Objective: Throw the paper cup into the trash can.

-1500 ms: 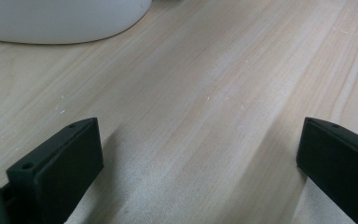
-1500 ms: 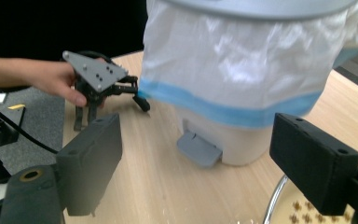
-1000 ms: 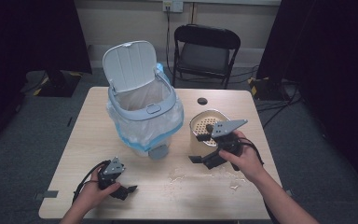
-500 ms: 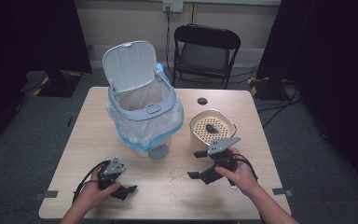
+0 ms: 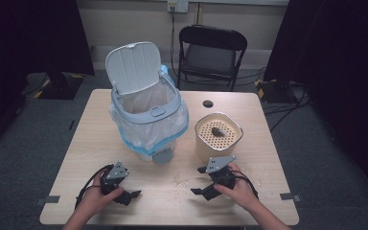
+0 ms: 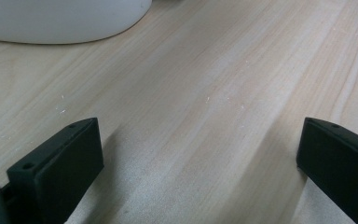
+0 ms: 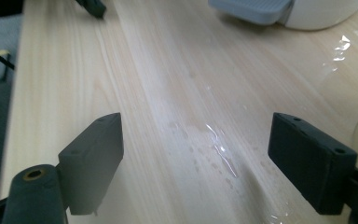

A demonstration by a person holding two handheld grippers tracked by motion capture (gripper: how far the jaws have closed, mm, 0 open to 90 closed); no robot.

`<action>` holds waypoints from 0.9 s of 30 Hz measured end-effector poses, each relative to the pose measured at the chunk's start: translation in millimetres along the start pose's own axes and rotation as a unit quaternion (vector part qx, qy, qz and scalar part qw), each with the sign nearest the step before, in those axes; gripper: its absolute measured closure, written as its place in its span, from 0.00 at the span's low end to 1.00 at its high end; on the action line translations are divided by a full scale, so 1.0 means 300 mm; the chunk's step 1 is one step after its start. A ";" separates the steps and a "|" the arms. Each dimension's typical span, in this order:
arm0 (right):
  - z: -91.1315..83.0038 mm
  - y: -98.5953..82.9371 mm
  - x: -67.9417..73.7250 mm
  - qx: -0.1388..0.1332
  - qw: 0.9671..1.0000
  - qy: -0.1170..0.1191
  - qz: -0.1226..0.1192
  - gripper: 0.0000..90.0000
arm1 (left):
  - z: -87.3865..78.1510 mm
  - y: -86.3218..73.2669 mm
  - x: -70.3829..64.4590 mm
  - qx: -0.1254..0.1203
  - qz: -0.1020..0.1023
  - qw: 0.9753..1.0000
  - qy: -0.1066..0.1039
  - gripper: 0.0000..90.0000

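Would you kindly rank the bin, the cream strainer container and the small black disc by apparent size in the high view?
1. bin
2. cream strainer container
3. small black disc, far smaller

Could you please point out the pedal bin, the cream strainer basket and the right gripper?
pedal bin [image 5: 149,115], high view, front rim
cream strainer basket [image 5: 206,146], high view, front wall
right gripper [image 5: 199,180], high view, between its open jaws

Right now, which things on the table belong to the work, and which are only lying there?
Belong to the work:
beige strainer pot
pedal bin, lid up
right gripper, open
left gripper, open

Only lying there:
black round cap
folding chair
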State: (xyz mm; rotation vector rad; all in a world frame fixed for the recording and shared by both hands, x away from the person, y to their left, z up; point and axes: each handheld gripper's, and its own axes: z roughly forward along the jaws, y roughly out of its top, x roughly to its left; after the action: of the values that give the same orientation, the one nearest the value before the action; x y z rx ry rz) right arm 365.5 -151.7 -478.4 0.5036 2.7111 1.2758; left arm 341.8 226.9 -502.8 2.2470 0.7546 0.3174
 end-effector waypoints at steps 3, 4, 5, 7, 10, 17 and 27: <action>0.013 -0.013 -0.002 0.003 1.000 -0.007 -0.011 0.20 | -0.001 0.000 0.000 0.001 0.001 1.000 0.000 0.00; 0.016 -0.017 -0.003 0.001 1.000 -0.009 -0.013 0.20 | -0.001 0.000 0.000 0.001 0.001 1.000 0.000 0.00; 0.019 -0.021 -0.005 0.003 1.000 -0.010 -0.015 0.20 | -0.001 0.000 0.000 0.001 0.001 1.000 0.000 0.00; 0.022 -0.027 -0.011 -0.002 1.000 -0.011 -0.013 0.20 | -0.001 0.000 0.000 0.002 0.000 1.000 0.001 0.00; 0.028 -0.036 -0.016 0.001 1.000 -0.017 -0.015 0.20 | -0.001 0.000 -0.001 0.002 0.000 1.000 0.001 0.00; 0.044 -0.055 -0.022 0.016 1.000 -0.019 -0.015 0.19 | -0.002 0.001 -0.001 0.003 0.001 1.000 0.003 0.00; 0.048 -0.054 -0.018 0.023 0.999 -0.020 -0.018 0.17 | -0.005 0.002 -0.003 0.008 -0.001 1.000 0.005 0.00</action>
State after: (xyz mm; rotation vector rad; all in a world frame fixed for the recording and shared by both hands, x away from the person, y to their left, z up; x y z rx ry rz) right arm 369.7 -152.7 -500.4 0.4783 2.7092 1.1857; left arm 340.6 226.7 -501.4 2.2612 0.7657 0.3223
